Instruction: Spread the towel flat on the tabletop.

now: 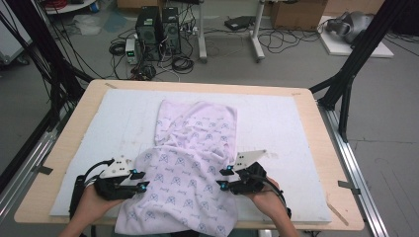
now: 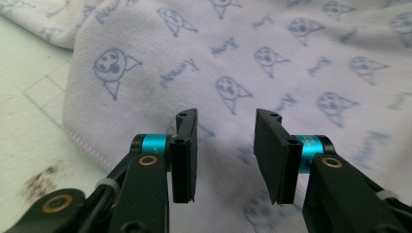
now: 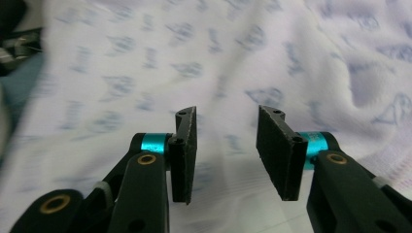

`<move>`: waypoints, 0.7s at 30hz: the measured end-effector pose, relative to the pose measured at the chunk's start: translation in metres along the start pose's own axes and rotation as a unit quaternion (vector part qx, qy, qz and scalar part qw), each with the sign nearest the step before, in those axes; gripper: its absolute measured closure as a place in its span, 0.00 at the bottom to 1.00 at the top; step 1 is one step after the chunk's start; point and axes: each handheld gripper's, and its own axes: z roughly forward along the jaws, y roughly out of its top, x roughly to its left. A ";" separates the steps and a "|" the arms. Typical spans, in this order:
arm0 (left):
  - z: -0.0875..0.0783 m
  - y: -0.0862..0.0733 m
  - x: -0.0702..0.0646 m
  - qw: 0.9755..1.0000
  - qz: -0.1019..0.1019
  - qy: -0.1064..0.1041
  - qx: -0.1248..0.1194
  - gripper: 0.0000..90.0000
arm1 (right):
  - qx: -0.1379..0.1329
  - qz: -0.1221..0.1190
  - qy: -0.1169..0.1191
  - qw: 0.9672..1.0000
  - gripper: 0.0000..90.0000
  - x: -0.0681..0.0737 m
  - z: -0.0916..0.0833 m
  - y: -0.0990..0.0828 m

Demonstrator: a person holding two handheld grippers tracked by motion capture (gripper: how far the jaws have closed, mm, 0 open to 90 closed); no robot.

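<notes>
The towel [image 1: 190, 163] is your landmark: pale lilac w/ a small printed face pattern, lying lengthwise down the middle of the white mat [image 1: 276, 123] on the table [image 1: 316, 148]. Its far end sits flat toward the back of the mat; the near end spills over the table's front edge toward you.

Your left gripper [image 1: 139, 181] is at the towel's left edge, near end; the right gripper [image 1: 225, 178] at its right edge, opposite. Both sit just above the cloth. In the left gripper view the jaws stand partly apart w/ bare fabric visible through the gap, pads not pressing on anything. Same in the right gripper view: moderate gap, nothing pinched, cloth blurred beneath.

Progress, as I read it: looks like a fold or spread job. The near portion is bunched and raised over the flatter far portion, w/ wrinkles across the middle, so one lengthwise fold may be roughly in place, but it's untidy & the edges aren't lined up. Not gripped right now, so you're between grasps.

Left to do, prob.: re-pinch both side edges, even out the bunched middle, bring the overhanging near end fully onto the mat, then finish the fold square.
</notes>
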 end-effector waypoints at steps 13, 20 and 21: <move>0.002 -0.010 -0.006 1.000 -0.012 0.001 0.008 0.96 | 0.025 -0.007 0.030 0.999 0.97 -0.001 0.019 -0.010; -0.025 -0.025 -0.029 1.000 -0.010 -0.019 -0.001 0.96 | 0.001 -0.008 0.052 0.999 0.97 0.032 -0.001 -0.023; -0.030 -0.026 -0.035 1.000 -0.008 -0.025 -0.003 0.96 | -0.004 -0.008 0.057 0.998 0.97 0.038 -0.005 -0.024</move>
